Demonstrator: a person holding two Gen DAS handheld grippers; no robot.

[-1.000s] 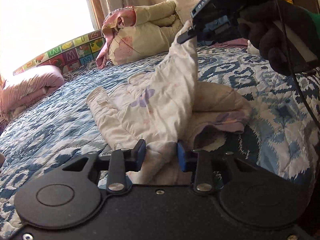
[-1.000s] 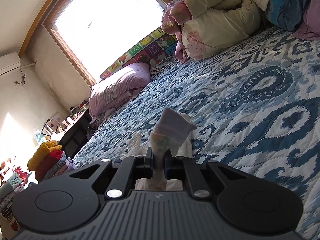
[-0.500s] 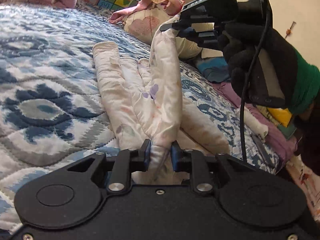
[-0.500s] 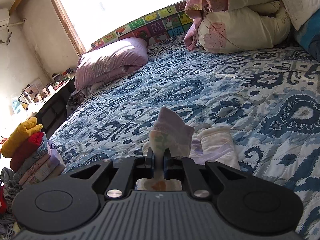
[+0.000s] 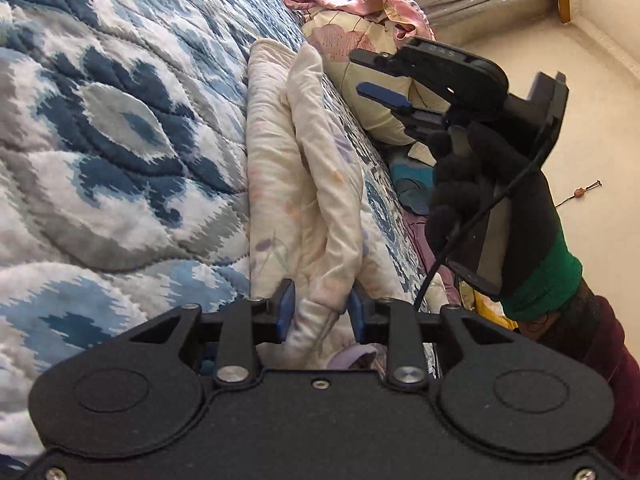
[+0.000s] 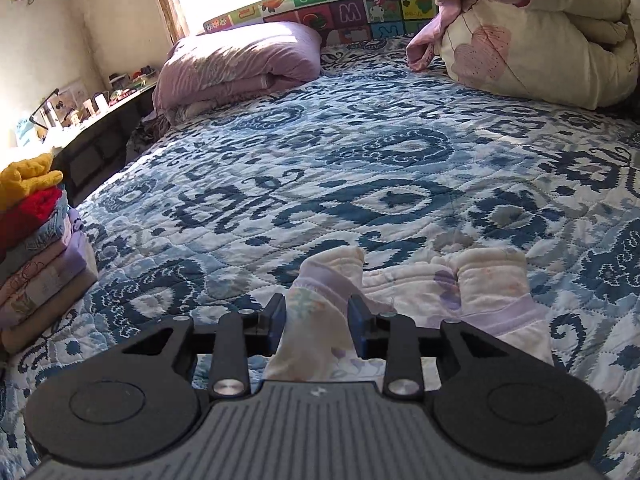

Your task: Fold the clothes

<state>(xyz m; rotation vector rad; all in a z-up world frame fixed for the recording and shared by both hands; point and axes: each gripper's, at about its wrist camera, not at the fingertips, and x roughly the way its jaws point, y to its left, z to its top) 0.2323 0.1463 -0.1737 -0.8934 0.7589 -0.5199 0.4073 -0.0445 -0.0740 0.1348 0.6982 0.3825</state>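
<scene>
A cream quilted garment (image 5: 296,184) with pale purple flowers lies folded lengthwise on the blue patterned bedspread (image 5: 120,128). Its near end sits loosely between the spread blue pads of my left gripper (image 5: 320,308), which is open. In the left wrist view my right gripper (image 5: 370,74), held by a black-gloved hand (image 5: 480,200), hovers just right of the garment's far end, open and holding nothing. In the right wrist view the garment's (image 6: 480,280) purple-trimmed edge rests slack between the parted fingers of the right gripper (image 6: 316,312).
A stack of folded clothes (image 6: 36,240) stands at the bed's left edge. A rolled purple quilt (image 6: 236,64) and a cream floral duvet (image 6: 540,48) lie at the far side under the window. A dark side table (image 6: 92,120) with small items is at the left.
Both grippers were shut on the garment and have opened. The right one lowered the raised end onto the bed and let go; the garment now lies flat.
</scene>
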